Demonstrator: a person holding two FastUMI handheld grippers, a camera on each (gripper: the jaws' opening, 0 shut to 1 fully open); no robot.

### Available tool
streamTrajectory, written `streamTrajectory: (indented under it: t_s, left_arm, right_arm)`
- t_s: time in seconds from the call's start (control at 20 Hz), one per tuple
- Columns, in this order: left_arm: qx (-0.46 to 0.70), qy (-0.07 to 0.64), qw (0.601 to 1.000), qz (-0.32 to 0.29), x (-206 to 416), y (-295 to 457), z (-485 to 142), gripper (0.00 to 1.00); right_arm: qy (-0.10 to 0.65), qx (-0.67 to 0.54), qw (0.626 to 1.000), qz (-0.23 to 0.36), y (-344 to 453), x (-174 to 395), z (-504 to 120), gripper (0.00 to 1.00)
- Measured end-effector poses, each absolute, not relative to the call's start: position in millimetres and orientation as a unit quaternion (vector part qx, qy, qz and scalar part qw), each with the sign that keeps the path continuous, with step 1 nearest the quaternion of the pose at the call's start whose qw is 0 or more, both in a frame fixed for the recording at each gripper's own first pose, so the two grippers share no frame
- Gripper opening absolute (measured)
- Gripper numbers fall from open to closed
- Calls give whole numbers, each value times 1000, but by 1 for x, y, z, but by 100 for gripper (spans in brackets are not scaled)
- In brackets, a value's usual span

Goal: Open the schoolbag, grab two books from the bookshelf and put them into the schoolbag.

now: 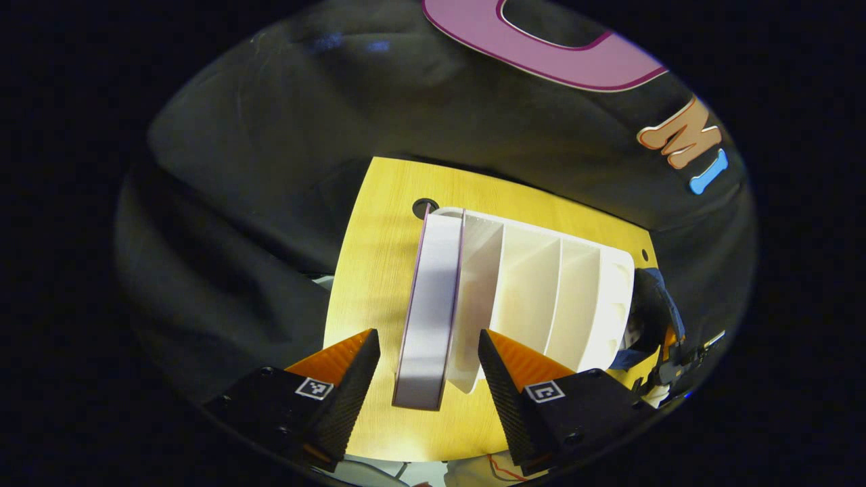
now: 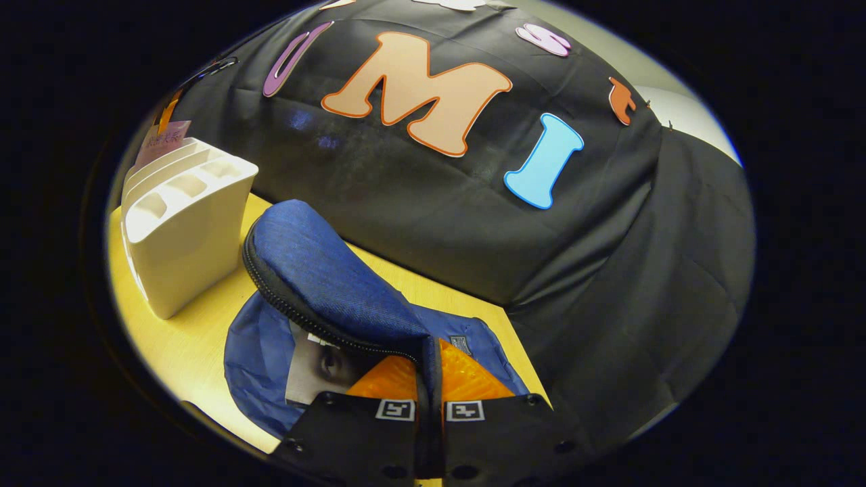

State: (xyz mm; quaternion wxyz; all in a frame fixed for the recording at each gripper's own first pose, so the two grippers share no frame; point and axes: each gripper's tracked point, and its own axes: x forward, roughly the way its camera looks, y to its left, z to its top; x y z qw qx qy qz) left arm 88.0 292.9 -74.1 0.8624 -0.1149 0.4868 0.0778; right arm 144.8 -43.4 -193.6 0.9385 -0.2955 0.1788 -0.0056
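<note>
My left gripper [image 1: 429, 368] is spread wide over the yellow wooden table [image 1: 369, 270], one finger on each side of the purple-edged book with white pages [image 1: 433, 297] standing in the end slot of the white plastic bookshelf [image 1: 555, 291], neither touching it. My right gripper [image 2: 430, 379] is pinched closed on the zippered flap of the blue denim schoolbag [image 2: 325, 277], holding it up beside the shelf; a book cover [image 2: 318, 368] lies inside the opening.

Open tool [image 1: 429, 372] astride book [image 1: 429, 311]

A white bookshelf [image 1: 541, 291] holds a purple-edged, white-paged book [image 1: 429, 311] on a yellow wood-grain counter [image 1: 369, 270]; the schoolbag [image 2: 325, 277] is blue denim.
</note>
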Motion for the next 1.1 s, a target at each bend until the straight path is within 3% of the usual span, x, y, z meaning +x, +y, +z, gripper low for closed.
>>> streamTrajectory:
  t_s: [0.3, 0.35, 0.4, 0.75, 1.1]
  left_arm:
    - [-63, 536, 839, 70, 112, 285, -81, 76]
    - [-56, 549, 831, 73, 115, 284, -87, 73]
    - [-53, 554, 827, 77, 116, 286, -92, 72]
    - [-54, 579, 808, 91, 124, 282, -114, 40]
    - [-45, 582, 806, 99, 126, 284, -120, 38]
  right_arm:
    - [177, -294, 939, -12, -43, 138, -192, 0]
    - [176, -296, 939, -13, -43, 135, -192, 5]
    - [176, -296, 939, -13, -44, 134, -191, 0]
    - [174, -288, 941, -18, -43, 131, -189, 3]
    - [174, -292, 940, -16, -41, 131, -190, 3]
